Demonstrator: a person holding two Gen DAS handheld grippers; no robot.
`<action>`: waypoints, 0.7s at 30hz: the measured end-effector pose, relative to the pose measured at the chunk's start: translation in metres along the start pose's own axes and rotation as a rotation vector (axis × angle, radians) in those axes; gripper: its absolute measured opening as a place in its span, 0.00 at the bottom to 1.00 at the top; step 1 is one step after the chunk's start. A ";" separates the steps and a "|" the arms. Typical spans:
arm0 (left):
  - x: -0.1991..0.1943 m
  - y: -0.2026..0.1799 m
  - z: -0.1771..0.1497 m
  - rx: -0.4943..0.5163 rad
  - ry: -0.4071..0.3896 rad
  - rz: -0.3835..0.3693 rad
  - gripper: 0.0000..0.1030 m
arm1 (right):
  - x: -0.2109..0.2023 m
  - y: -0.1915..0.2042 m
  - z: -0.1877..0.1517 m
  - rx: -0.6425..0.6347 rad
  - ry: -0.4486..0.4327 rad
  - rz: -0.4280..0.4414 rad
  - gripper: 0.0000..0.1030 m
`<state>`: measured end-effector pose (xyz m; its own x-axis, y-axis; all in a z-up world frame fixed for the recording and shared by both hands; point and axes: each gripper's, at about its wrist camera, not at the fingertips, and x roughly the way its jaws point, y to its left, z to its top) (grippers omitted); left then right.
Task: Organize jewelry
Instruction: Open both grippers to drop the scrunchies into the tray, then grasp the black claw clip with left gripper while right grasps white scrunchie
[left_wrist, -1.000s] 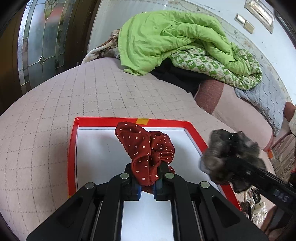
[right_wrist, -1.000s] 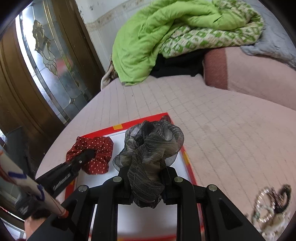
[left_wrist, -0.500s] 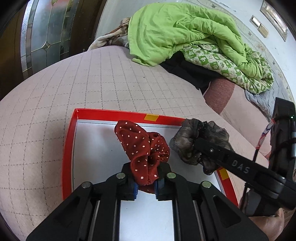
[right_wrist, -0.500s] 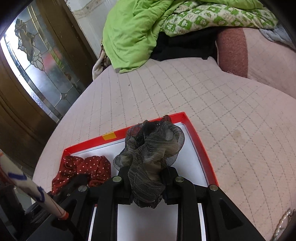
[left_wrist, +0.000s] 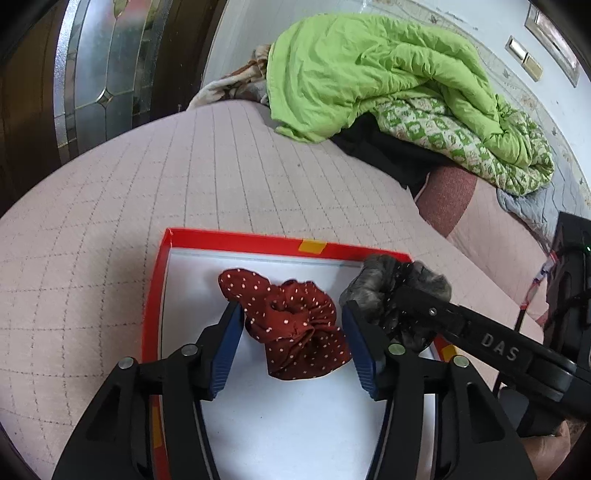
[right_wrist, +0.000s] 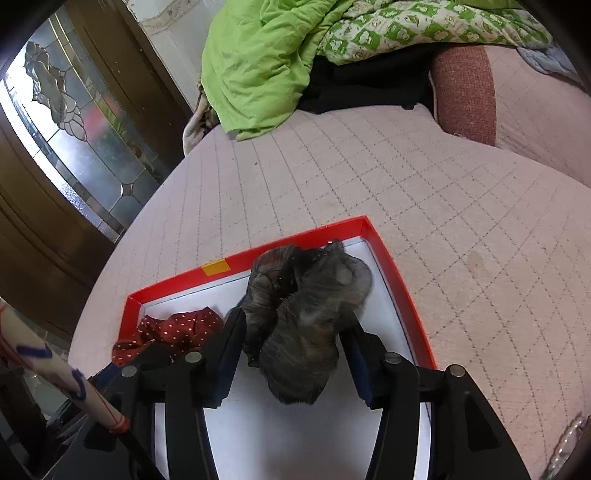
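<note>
A red-rimmed tray (left_wrist: 236, 236) with a white floor lies on the pink quilted bed. A dark red polka-dot scrunchie (left_wrist: 295, 328) lies loose on the tray floor between the spread fingers of my left gripper (left_wrist: 291, 321), which is open. It also shows in the right wrist view (right_wrist: 177, 332). A grey-brown gauzy scrunchie (right_wrist: 303, 325) rests on the tray (right_wrist: 391, 258) between the spread fingers of my right gripper (right_wrist: 295, 325), which is open. In the left wrist view this scrunchie (left_wrist: 384, 284) lies by the tray's right rim.
A green quilt (left_wrist: 369, 74) and patterned bedding are piled at the far side of the bed, over a dark garment (left_wrist: 388, 155). A glass-panelled wooden door (right_wrist: 74, 122) stands to the left. Beaded jewelry (right_wrist: 569, 446) lies on the bed at the right edge.
Both grippers lowered into the tray and opened. The red scrunchie and the grey scrunchie were let go and now lie on the tray floor.
</note>
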<state>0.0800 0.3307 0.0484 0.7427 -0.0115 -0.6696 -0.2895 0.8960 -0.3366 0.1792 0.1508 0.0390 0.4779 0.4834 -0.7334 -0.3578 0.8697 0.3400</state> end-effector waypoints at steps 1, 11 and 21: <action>-0.003 0.000 0.001 -0.001 -0.011 0.000 0.56 | -0.004 -0.001 0.001 -0.001 -0.007 0.003 0.55; -0.033 -0.036 0.000 0.068 -0.130 -0.036 0.58 | -0.104 -0.042 -0.032 0.112 -0.173 0.071 0.55; -0.027 -0.137 -0.044 0.279 -0.030 -0.236 0.58 | -0.213 -0.147 -0.110 0.224 -0.339 -0.081 0.55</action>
<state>0.0729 0.1886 0.0838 0.7877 -0.2230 -0.5743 0.0645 0.9569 -0.2831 0.0415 -0.0909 0.0805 0.7477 0.3854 -0.5408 -0.1427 0.8886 0.4360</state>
